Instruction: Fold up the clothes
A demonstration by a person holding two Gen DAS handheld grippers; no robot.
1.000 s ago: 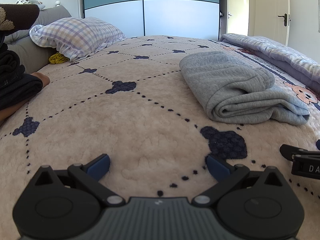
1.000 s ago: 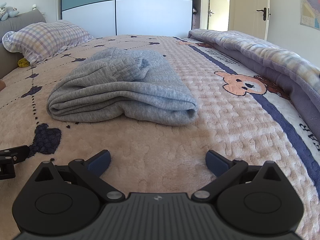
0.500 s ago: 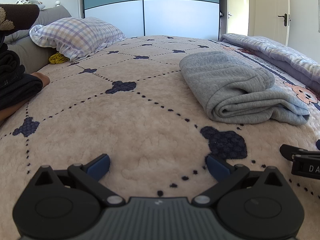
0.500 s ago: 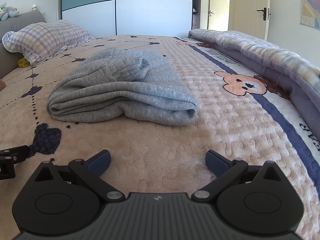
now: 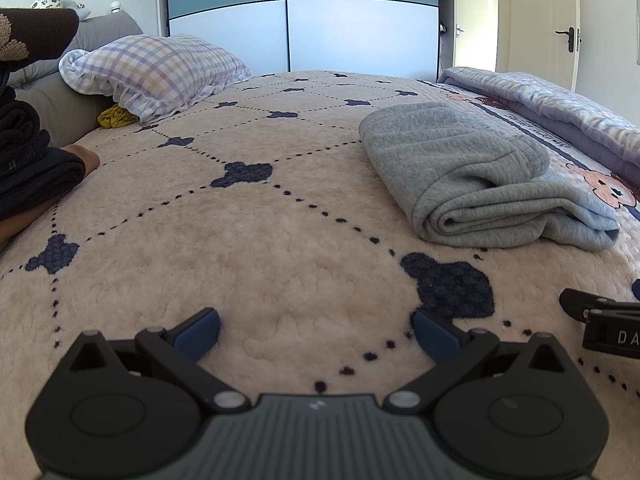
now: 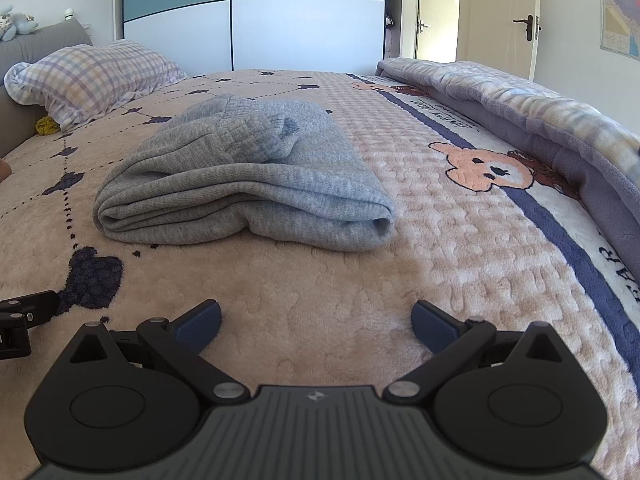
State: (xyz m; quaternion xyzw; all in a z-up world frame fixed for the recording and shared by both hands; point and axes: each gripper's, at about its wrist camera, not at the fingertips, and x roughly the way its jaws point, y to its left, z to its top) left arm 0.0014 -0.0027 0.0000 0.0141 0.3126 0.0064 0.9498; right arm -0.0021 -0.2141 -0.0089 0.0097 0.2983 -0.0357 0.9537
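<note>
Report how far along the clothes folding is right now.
Done: the grey garment lies folded into a compact bundle on the bedspread. In hand: nothing; the left gripper and right gripper both sit open over bare bedspread, short of the garment. Left: no unfolded clothing shows; the dark clothes at the left edge already look stacked.

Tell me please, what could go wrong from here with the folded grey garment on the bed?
1. The grey garment is folded, but a ribbed cuff lies bunched on top; lifting it from one side may let the fold open.
2. Both the left gripper and the right gripper are open and empty, low over the fluffy blanket; closing too low could pinch the blanket with the garment.
3. The two grippers are close together, so they might bump.
</note>
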